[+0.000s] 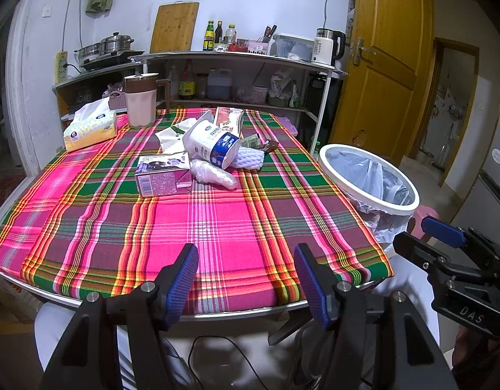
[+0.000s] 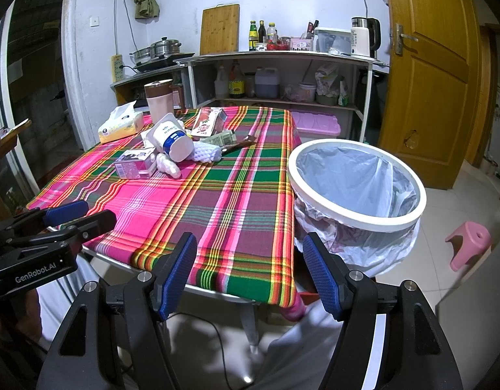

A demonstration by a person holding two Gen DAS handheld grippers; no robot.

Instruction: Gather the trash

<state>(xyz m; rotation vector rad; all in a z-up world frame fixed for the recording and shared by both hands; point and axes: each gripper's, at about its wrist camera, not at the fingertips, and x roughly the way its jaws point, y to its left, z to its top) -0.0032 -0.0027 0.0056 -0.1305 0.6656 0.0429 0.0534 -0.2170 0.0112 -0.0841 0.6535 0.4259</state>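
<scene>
A heap of trash lies at the far middle of the plaid-covered table [image 1: 217,227]: a purple milk carton [image 1: 162,177], a tipped white and blue paper cup [image 1: 210,143], a crumpled clear plastic wrap [image 1: 212,174], a white foam net [image 1: 250,159] and a red snack packet [image 1: 228,120]. The same heap shows in the right wrist view, with the cup [image 2: 173,139] and the carton [image 2: 136,164]. A white-rimmed bin [image 2: 357,182] lined with a plastic bag stands off the table's right side. My left gripper [image 1: 246,279] hangs open over the near table edge, empty. My right gripper [image 2: 250,273] is open and empty near the table's right corner.
A tissue box [image 1: 90,128] and a pink jug with a brown lid [image 1: 141,100] stand at the table's far left. Behind are kitchen shelves [image 1: 236,74] and a wooden door [image 1: 380,65]. A pink stool [image 2: 467,243] sits on the floor right of the bin.
</scene>
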